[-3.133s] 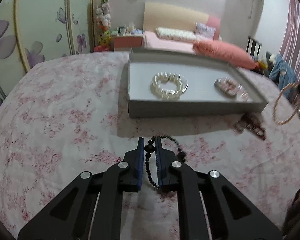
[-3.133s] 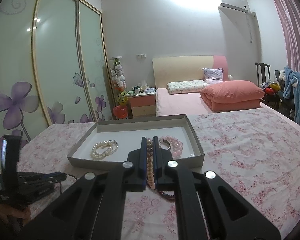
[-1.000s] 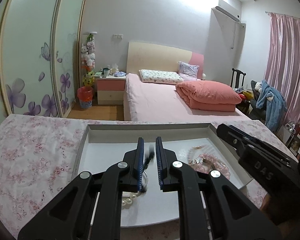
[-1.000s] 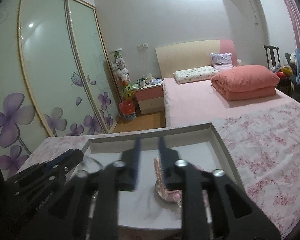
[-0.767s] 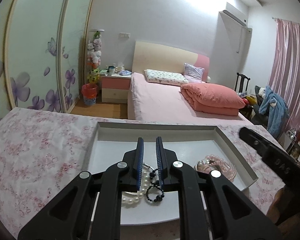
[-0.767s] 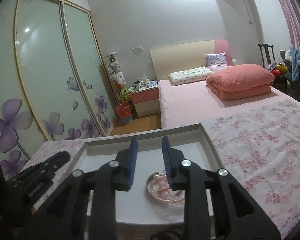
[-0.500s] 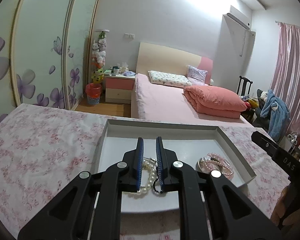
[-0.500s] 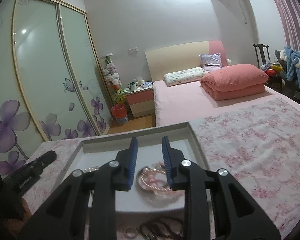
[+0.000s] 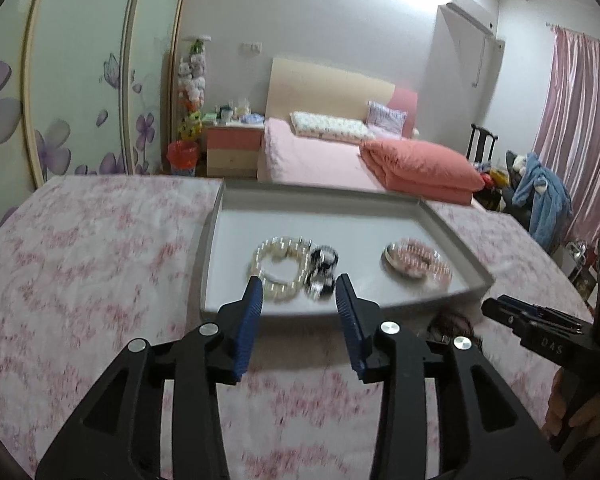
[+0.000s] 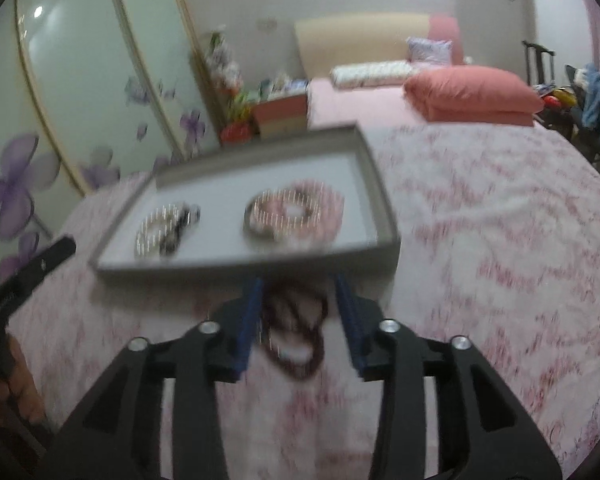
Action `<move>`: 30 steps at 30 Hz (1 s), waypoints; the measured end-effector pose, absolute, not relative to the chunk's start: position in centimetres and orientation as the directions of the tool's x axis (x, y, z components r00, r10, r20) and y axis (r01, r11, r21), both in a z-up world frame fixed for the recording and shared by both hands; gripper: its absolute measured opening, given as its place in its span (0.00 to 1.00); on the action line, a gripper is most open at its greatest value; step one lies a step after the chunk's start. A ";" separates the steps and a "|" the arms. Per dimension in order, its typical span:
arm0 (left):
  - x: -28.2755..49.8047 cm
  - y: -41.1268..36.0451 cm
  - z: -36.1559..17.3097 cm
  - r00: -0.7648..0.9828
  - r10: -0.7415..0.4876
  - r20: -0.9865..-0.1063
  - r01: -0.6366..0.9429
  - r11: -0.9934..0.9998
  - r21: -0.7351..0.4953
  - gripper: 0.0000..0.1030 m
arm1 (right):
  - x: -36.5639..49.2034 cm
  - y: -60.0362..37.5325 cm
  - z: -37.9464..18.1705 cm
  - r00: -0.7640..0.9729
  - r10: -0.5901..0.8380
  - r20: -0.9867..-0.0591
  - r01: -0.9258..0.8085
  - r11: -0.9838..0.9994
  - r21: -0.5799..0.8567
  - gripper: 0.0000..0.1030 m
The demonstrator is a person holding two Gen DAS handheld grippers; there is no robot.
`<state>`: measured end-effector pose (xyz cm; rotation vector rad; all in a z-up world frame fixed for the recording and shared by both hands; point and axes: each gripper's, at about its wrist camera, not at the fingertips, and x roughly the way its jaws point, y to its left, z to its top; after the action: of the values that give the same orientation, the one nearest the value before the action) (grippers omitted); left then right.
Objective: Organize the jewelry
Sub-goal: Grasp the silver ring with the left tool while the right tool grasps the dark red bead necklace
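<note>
Pink-flowered cloth (image 9: 80,264) covers the work surface, with a bedroom behind it: a pink bed (image 9: 320,156), a folded coral quilt (image 9: 420,160), sliding wardrobe doors with purple flowers (image 9: 60,100) and a pink curtain (image 9: 580,120).

From the left wrist camera, a shallow grey tray (image 9: 216,216) sits on the cloth. Inside it lie a white pearl bracelet (image 9: 278,268), a black bead bracelet (image 9: 322,270) touching its right side, and, well apart toward the tray's right end, a pink bead bracelet (image 9: 418,264) beside a clear bangle. The left gripper (image 9: 299,288) hangs at the tray's near wall; its jaws have just been opening and stand parted with nothing between the blue pads. This view alone shows the right gripper from outside, low at the right edge, with fingers of the person's hand (image 9: 568,416) on its handle, and only a dark smudge of something on the cloth beside the tray's near right corner.

The right wrist camera, heavily blurred, makes that smudge out as a dark maroon bead string (image 10: 296,332) lying loosely coiled on the cloth just in front of the tray (image 10: 384,200). The right gripper (image 10: 298,284) has also just been spreading its jaws; they stand apart on either side of the string, and the pads do not press it. The pink bead bracelet (image 10: 296,208) looks larger here, and the left gripper's black body shows at the lower left.
</note>
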<state>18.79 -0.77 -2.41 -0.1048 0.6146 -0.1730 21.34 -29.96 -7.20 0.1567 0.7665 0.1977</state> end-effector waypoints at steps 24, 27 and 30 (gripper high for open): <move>18.1 -1.5 -4.2 0.759 -0.206 -0.618 0.154 0.979 -0.136 0.44 | 23.3 -26.0 -10.0 0.620 0.141 -0.772 -0.188 0.982 0.028 0.10; 18.1 -2.7 -4.2 0.747 -0.228 -0.625 0.185 0.974 -0.134 0.44 | 22.7 -26.9 -9.9 0.619 0.152 -0.770 -0.170 0.984 0.058 0.10; 18.3 -4.1 -4.5 0.723 -0.258 -0.641 0.222 0.965 -0.138 0.44 | 21.8 -28.0 -9.9 0.622 0.149 -0.768 -0.135 0.987 0.082 0.10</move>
<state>18.26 -4.13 -4.45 -0.0522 0.7154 -0.2654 21.75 -27.99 -9.95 0.0174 0.8842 0.1629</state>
